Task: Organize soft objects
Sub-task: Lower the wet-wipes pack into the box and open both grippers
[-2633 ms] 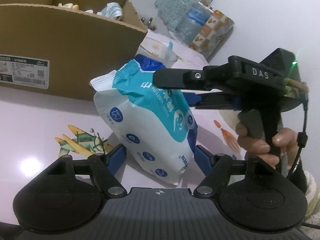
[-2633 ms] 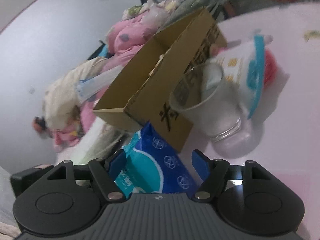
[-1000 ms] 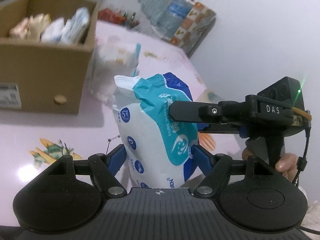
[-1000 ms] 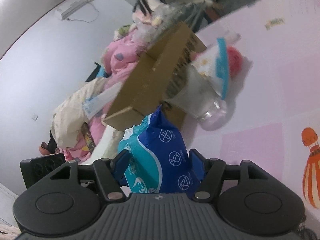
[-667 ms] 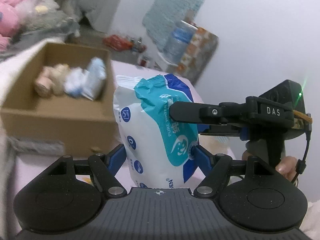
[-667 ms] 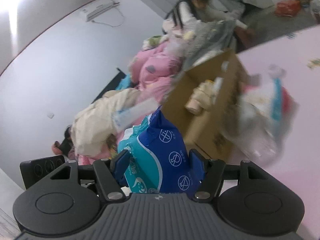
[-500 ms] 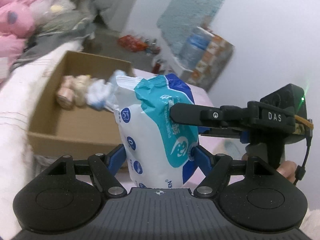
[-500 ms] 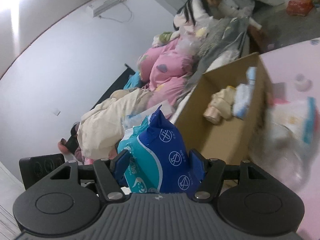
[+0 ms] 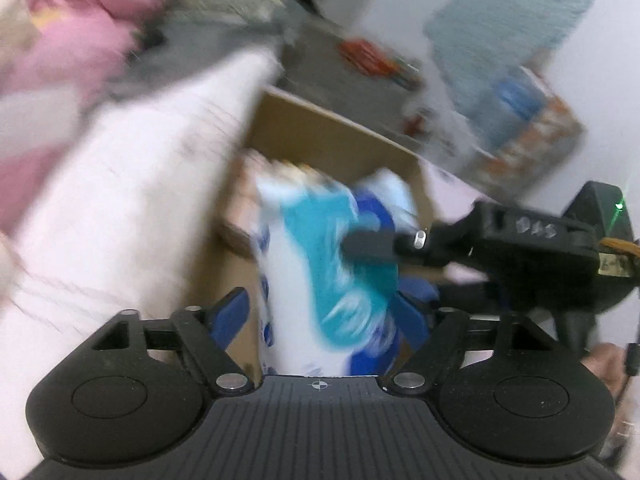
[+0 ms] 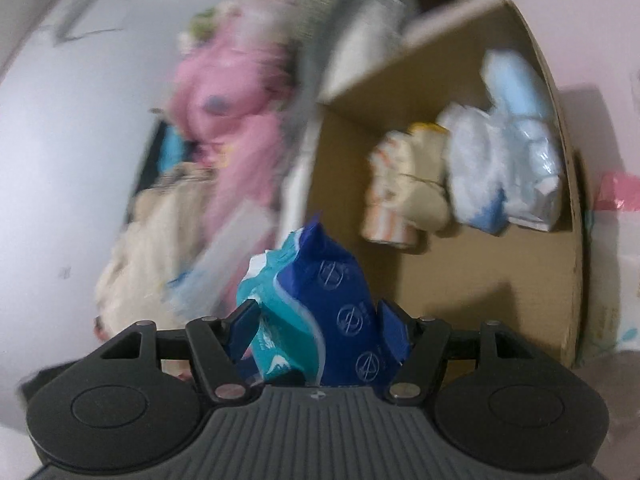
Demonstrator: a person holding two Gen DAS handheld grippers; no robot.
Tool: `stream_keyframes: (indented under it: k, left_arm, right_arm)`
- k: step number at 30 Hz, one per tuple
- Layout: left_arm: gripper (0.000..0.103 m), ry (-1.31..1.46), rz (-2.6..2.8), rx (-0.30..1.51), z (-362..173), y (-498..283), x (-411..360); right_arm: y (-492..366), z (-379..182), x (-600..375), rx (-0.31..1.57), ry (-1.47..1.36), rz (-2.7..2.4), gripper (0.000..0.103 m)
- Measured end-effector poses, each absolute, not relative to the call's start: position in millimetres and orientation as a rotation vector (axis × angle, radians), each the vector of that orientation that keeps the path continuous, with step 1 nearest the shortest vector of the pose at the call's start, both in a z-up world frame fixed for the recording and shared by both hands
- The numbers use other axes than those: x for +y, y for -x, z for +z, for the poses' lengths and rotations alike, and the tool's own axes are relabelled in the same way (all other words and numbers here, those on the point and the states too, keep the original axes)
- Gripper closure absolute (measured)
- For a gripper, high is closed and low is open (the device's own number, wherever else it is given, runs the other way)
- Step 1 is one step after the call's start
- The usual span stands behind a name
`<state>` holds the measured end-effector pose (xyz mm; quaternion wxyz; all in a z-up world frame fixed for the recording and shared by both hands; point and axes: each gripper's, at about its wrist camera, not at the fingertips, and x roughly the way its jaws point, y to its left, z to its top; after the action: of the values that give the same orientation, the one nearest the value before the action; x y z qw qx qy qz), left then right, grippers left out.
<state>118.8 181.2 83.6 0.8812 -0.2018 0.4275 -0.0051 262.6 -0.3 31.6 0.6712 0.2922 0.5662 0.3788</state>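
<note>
A plain white wall (image 10: 52,140) is filling the left of the right wrist view, with what may be an air conditioner (image 10: 86,10) hanging high on it, too blurred to be sure. Pink bedding (image 9: 60,40) is piling up at the room's far side. A teal cloth (image 9: 508,28) is hanging on the wall (image 9: 600,92) in the left wrist view. The pale pink desk (image 10: 592,12) is catching soft, even light.

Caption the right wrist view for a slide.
Right gripper clamps a blue-and-teal tissue pack over the open cardboard box, which already holds a cream bundle and crumpled pale-blue packs.
</note>
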Motion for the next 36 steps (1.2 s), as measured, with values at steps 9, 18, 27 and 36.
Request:
stream_keyframes:
  k: [9, 18, 27, 36]
  left_arm:
    - [0.015, 0.414, -0.004, 0.836, 81, -111, 195]
    - [0.013, 0.42, -0.034, 0.813, 87, -101, 200]
    - [0.011, 0.416, -0.048, 0.792, 91, -96, 205]
    - [0.011, 0.415, -0.036, 0.776, 94, -93, 208]
  right_arm:
    - [-284, -5, 34, 1.416, -0.565, 0.716, 0.044]
    - [-293, -21, 62, 1.457, -0.469, 0.65, 0.035]
    - [-277, -25, 72, 1.566, -0.468, 0.76, 0.035]
    - [-306, -2, 56, 1.348, -0.511, 0.664, 0.043]
